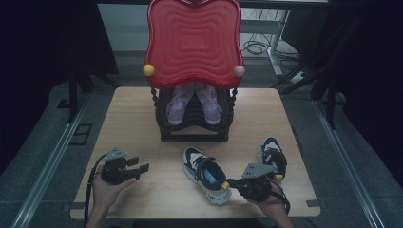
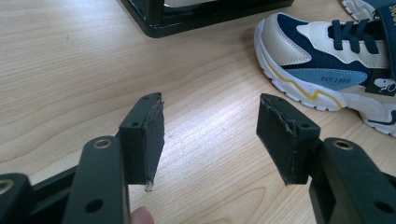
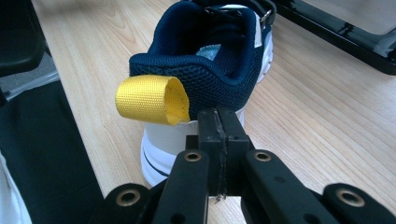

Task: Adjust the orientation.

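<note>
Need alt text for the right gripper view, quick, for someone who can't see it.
The right claw, jaws shut with nothing between them, sits just behind the heel of a navy and white sneaker on the wooden table. A yellow pull loop sticks out from the heel.

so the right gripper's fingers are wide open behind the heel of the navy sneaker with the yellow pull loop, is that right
Not quite. The right gripper does sit just behind the heel of the navy sneaker, beside its yellow pull loop, but its fingers are shut, pressed together with nothing between them. The right gripper view shows this. The wide-open fingers belong to the left gripper.
</note>
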A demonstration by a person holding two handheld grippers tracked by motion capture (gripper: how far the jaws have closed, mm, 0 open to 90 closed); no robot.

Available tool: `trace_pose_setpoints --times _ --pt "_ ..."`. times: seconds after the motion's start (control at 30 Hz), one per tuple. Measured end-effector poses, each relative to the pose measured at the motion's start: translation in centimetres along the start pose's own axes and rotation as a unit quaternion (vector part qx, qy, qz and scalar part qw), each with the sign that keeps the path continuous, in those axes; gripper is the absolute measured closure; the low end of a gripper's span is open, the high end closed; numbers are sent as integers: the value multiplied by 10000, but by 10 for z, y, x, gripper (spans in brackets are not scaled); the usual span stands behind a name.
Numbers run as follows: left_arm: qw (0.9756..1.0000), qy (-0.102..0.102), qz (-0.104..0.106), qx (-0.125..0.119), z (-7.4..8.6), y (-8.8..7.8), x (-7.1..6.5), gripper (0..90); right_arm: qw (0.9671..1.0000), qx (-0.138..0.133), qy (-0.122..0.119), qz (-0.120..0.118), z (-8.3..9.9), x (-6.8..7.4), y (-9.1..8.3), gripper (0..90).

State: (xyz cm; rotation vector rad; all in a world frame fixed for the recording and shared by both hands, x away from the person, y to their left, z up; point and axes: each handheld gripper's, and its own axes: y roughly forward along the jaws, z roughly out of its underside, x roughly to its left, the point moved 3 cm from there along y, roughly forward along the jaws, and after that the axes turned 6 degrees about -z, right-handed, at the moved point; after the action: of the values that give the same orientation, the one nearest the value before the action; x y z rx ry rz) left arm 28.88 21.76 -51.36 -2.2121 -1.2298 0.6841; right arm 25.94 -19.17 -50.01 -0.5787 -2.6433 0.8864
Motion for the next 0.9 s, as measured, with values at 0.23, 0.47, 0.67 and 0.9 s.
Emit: trace_pose_setpoints --times 0.23,0.47,0.67,0.9 --pt "10000 -8 -2 -7 0 0 1 417 9995 -16 -48 -311 -2 6 5 896" --pt "10000 -3 -2 6 0 0 2 416 9983 -20 -132 -573 -4 13 13 896" --pt "10000 -14 -1 2 1 -1 3 416 9961 -14 -278 -834 -9 21 22 895" --pt "10000 -21 4 0 1 -2 5 415 9933 -19 -446 -1065 -18 30 39 895"
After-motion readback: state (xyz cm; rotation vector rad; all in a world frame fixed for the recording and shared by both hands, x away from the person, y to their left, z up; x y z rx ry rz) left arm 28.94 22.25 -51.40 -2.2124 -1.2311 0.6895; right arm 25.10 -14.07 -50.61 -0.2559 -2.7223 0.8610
